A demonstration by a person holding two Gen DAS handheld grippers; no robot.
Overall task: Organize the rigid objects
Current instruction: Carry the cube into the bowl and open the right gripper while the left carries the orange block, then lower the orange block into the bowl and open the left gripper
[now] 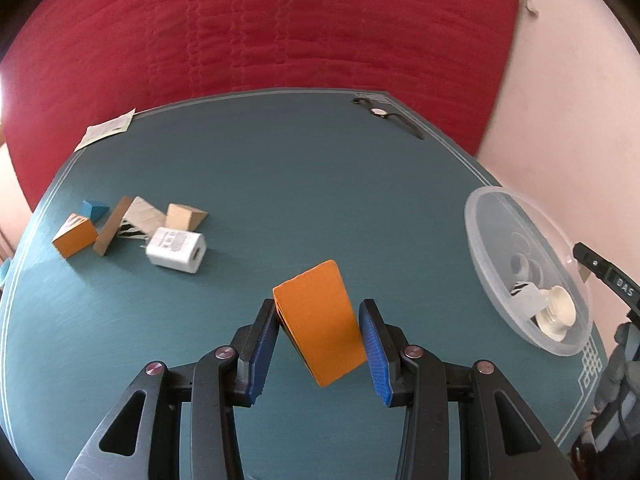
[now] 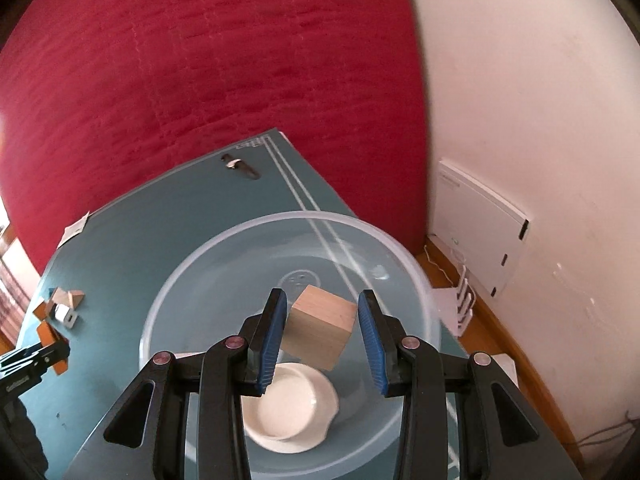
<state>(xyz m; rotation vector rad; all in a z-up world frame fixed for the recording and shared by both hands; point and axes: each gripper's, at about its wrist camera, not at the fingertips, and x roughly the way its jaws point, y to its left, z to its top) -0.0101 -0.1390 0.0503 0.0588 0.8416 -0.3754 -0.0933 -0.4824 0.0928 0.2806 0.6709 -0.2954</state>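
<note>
Right wrist view: plain wooden cube (image 2: pixel 322 326) clamped by right gripper (image 2: pixel 322 336), hanging above clear plastic bowl (image 2: pixel 192 268); release judged next. Left gripper (image 1: pixel 318 342) grips orange wedge-shaped block (image 1: pixel 320 320) w/ bowl off to its right.

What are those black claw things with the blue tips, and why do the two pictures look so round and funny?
They are two grabbers, one in each of a person's hands; there is no robot. Each carries a small camera looking out along its fingers, and its lens bends the picture round.

One picture is from the left grabber. It pinches an orange block above a blue-green table. On the table lie more blocks, a white box and a wristwatch.

The other picture is from the right grabber. It pinches a plain wooden cube over a clear plastic bowl, which has a white dish inside. The blocks seem to be going into that bowl.
</note>
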